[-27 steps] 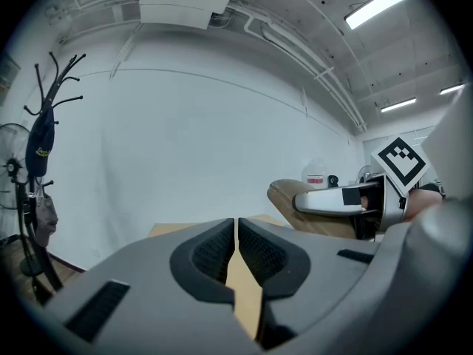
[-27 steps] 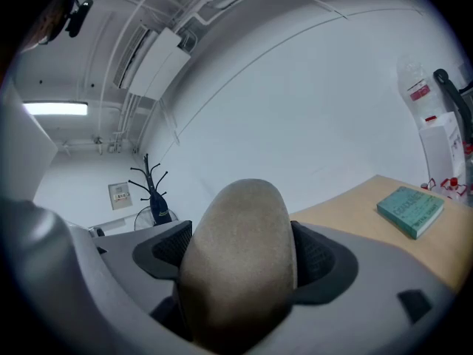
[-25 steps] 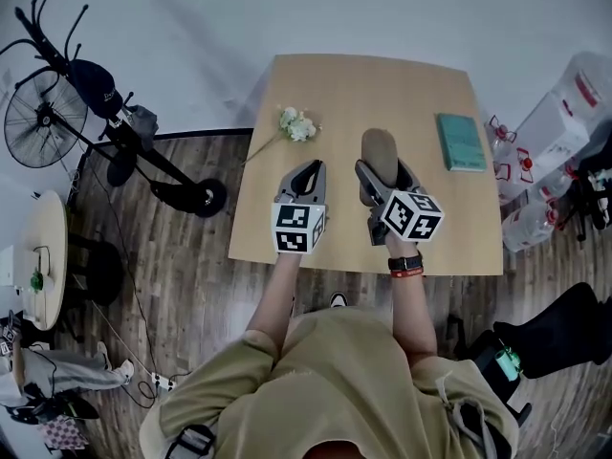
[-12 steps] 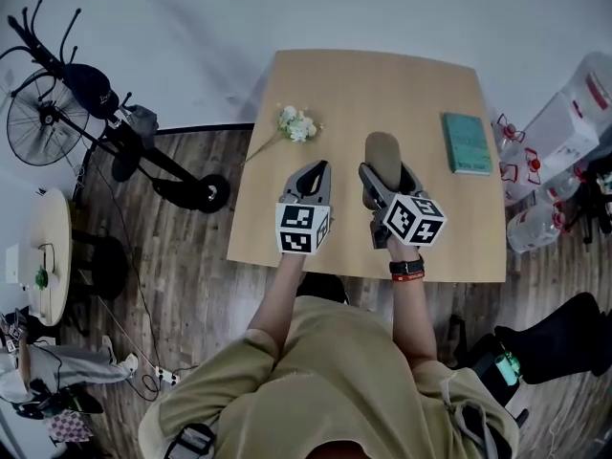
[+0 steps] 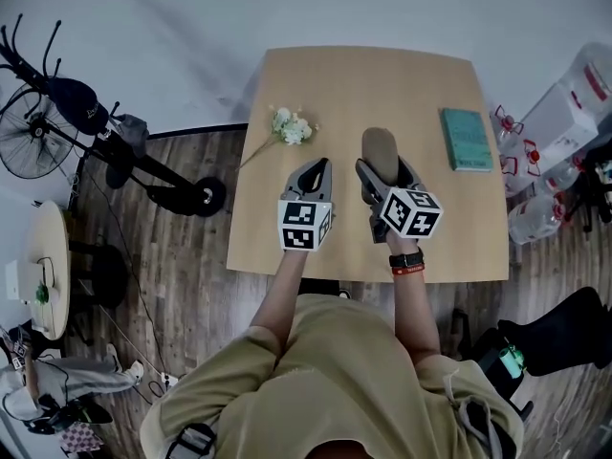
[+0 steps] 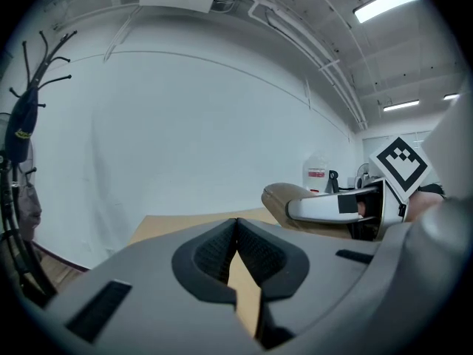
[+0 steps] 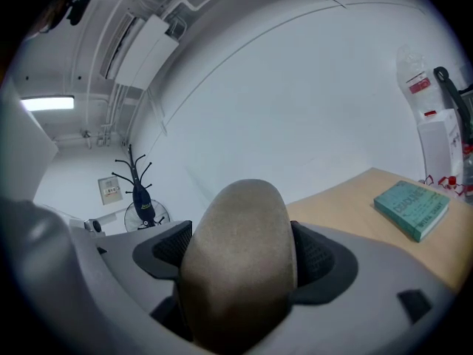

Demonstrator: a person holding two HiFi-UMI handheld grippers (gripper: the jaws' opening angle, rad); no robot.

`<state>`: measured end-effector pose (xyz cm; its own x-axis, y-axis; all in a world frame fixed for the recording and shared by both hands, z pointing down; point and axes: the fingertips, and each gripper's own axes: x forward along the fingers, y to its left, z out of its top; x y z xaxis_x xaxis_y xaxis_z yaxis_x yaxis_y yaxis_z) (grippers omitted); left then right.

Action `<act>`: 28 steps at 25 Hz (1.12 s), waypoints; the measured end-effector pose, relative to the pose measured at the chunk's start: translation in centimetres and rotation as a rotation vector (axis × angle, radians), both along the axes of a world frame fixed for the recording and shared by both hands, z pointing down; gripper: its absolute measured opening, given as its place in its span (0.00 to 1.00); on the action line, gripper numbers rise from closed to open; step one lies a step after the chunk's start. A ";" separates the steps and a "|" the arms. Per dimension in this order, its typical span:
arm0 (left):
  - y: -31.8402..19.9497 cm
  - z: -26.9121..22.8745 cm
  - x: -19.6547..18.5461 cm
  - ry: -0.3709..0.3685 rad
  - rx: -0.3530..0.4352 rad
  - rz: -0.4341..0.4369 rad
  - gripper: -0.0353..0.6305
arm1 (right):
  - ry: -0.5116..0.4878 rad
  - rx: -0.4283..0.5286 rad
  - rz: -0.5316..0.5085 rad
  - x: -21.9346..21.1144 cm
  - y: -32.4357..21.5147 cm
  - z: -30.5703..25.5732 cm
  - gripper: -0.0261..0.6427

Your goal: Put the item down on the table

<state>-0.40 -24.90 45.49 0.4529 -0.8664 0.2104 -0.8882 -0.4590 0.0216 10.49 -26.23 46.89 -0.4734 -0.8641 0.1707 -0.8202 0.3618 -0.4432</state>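
Barely shifting since a second ago, still clamping tan rounded item [image 5: 380, 148] in right tongs [image 5: 384, 173] over tabletop [image 5: 382, 84], left tongs [image 5: 311, 167] pinched together empty; likely next: lowering, then releasing.

Head view: mounted above the person [image 5: 335, 371], facing steeply down onto the counter [image 5: 363, 84]. Each gripper view: low, close behind its own jaws, facing level across the counter toward the white wall [image 6: 185, 124]. Head and right gripper views share the teal book [image 5: 465, 140].

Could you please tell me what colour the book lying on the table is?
The book is teal green; it shows best in the right gripper view.
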 end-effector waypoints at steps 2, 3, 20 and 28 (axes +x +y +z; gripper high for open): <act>-0.9 0.2 -0.1 -0.004 -0.003 0.004 0.09 | -0.006 -0.013 0.001 -0.1 -0.9 0.5 0.67; -1.3 0.4 -0.1 -0.006 -0.006 0.008 0.09 | -0.020 -0.022 0.004 -0.1 -1.4 0.8 0.67; -10.9 4.9 -2.1 -0.009 -0.087 0.032 0.09 | -0.031 -0.123 0.023 -1.9 -11.8 6.1 0.67; -14.4 7.2 -2.6 0.001 -0.113 0.026 0.09 | 0.008 -0.160 0.000 -3.0 -15.5 9.3 0.67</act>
